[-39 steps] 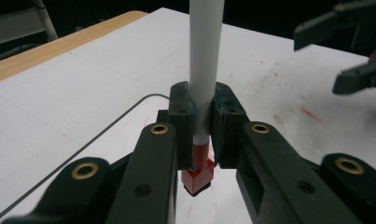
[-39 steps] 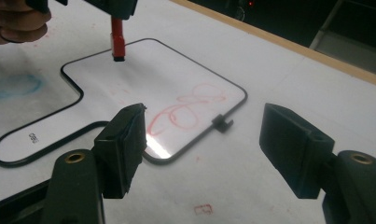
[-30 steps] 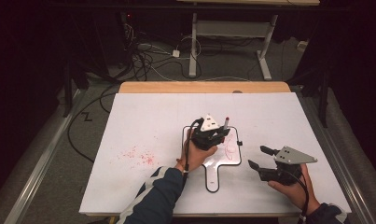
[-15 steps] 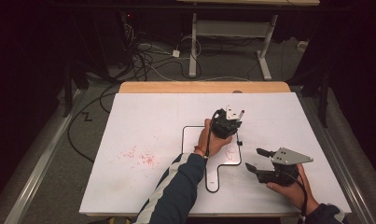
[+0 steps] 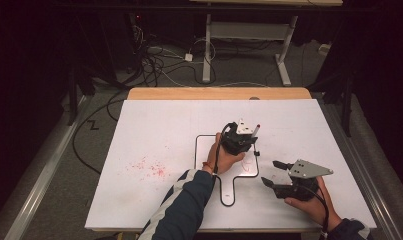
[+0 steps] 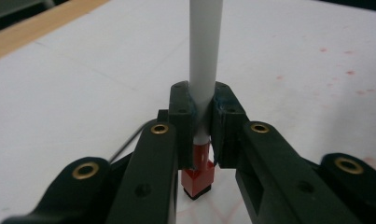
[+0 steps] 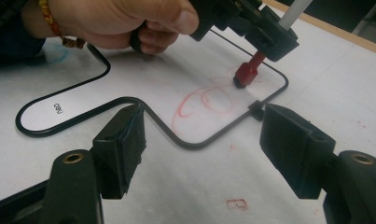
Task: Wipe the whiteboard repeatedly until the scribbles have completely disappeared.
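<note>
Right now the left gripper (image 5: 239,141) is clamped on a white marker (image 6: 205,70), its jaws pinching the barrel just above the red end (image 6: 197,179), which points down at a small whiteboard (image 5: 207,147) lying flat on the big white table (image 5: 154,130). Held nearly upright like that, the marker can press its tip squarely on the board, and in the right gripper view the red end (image 7: 247,73) sits on or just above the surface beside red scribbled loops (image 7: 199,100), so this looks like drawing or rubbing at those marks; which one I cannot tell. The board has a dark rim and a narrow handle that runs toward 6 o'clock in the high view, and the marker works near the board's 1 o'clock corner, close to the rim, so there is little room left to travel toward 12 or 3 before it runs off onto the table. The right gripper (image 5: 279,181) waits at about 4 o'clock from the board, jaws spread wide and holding nothing, low over the table and apart from the rim, probably kept clear so it does not crowd the strokes. Faint red specks (image 5: 149,167) mark the table toward 9 o'clock, where plenty of bare surface lies open.
</note>
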The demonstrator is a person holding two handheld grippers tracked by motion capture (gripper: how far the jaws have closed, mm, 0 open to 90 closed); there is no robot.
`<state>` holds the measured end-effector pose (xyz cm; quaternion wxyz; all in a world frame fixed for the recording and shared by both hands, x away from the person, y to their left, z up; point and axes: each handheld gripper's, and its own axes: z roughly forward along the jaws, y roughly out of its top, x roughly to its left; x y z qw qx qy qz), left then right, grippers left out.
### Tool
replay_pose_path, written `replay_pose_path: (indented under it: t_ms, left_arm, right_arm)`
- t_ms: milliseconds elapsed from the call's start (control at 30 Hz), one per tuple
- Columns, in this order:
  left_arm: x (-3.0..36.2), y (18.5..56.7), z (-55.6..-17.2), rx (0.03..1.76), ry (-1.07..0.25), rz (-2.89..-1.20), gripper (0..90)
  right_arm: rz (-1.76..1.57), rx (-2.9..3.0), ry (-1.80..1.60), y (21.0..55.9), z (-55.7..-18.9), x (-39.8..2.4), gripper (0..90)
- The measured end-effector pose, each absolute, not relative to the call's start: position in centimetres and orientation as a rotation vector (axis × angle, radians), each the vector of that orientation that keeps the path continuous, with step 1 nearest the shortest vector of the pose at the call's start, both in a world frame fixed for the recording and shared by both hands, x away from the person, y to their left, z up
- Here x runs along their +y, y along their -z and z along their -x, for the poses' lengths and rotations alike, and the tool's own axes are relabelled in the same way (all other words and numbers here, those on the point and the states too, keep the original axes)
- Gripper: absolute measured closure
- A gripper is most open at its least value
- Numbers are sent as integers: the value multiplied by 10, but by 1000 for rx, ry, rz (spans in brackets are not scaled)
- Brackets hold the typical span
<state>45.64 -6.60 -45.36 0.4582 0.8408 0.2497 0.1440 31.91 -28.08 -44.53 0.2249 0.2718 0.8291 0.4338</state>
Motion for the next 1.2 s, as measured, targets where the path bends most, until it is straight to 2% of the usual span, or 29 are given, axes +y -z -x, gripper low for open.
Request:
replay_pose_path:
  t_ms: [167,367,533,767,833,1067,1200]
  left_arm:
    - [-61,455,-470,709,-358,-2029,788]
    - [-74,456,-451,621,-285,-2038,788]
    - [-80,456,-434,546,-279,-2058,788]
    - [-54,457,-455,678,-368,-2030,789]
    - [-49,458,-459,704,-338,-2010,788]
    - [-77,458,-430,531,-264,-2063,788]
    - [-76,458,-430,531,-280,-2072,788]
  right_arm:
    - [-743,2293,-1193,447,-320,-280,318]
    - [-741,2294,-1201,447,-320,-282,317]
    - [-739,2290,-1204,446,-319,-281,317]
    - [-735,2299,-1195,447,-319,-280,317]
    - [-741,2298,-1195,447,-320,-280,317]
    - [-747,2299,-1205,447,-320,-281,317]
    - [-745,2296,-1202,447,-320,-281,317]
